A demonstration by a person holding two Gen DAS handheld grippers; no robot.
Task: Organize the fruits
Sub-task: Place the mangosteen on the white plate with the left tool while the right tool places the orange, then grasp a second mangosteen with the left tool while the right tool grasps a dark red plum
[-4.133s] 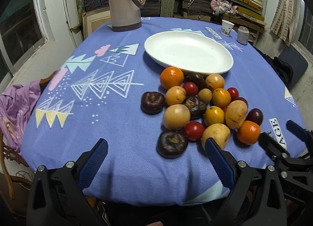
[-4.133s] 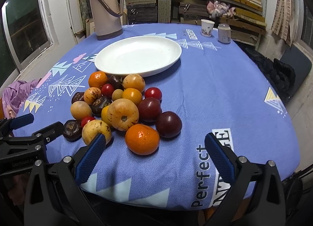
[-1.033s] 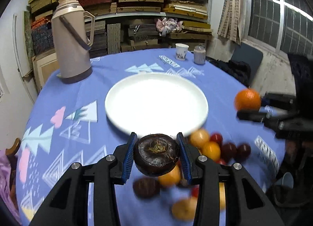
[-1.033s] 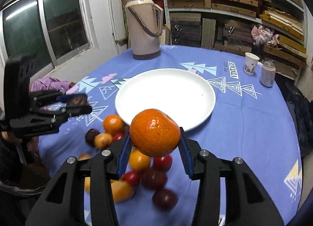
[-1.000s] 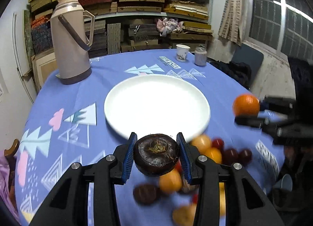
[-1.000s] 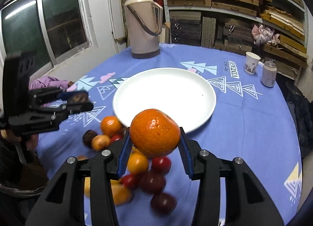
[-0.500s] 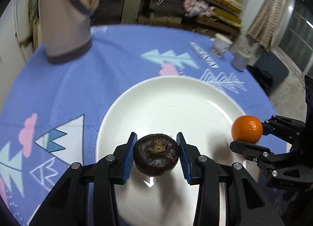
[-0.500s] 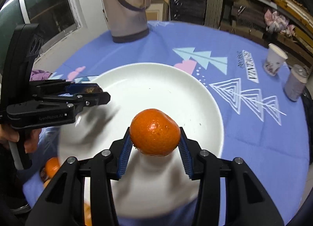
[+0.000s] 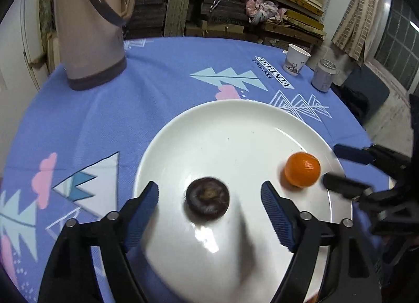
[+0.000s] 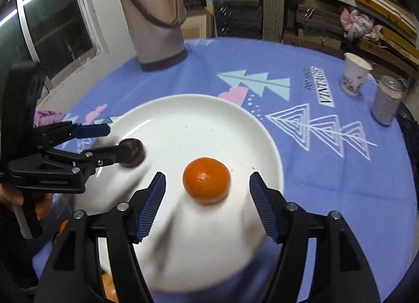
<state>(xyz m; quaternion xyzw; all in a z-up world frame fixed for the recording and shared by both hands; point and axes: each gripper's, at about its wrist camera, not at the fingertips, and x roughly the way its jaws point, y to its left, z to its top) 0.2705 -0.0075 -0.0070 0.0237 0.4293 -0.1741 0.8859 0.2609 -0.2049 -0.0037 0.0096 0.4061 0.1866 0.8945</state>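
Observation:
A dark purple mangosteen lies on the white plate, between the spread blue pads of my left gripper, whose jaws are opening and clear of it. An orange rests on the same plate, between the pads of my right gripper, also opening and not touching it. In the left wrist view the orange sits at the plate's right with the right gripper beside it. In the right wrist view the left gripper stands at the plate's left, around the mangosteen.
A tall beige thermos stands at the back left of the blue patterned tablecloth. A paper cup and a can sit at the back right. Bits of other fruit show below the plate's near edge.
Both grippers came forward and down over the plate. Each has let go of its fruit: the mangosteen and the orange now lie on the plate, and both pairs of jaws have spread wide.

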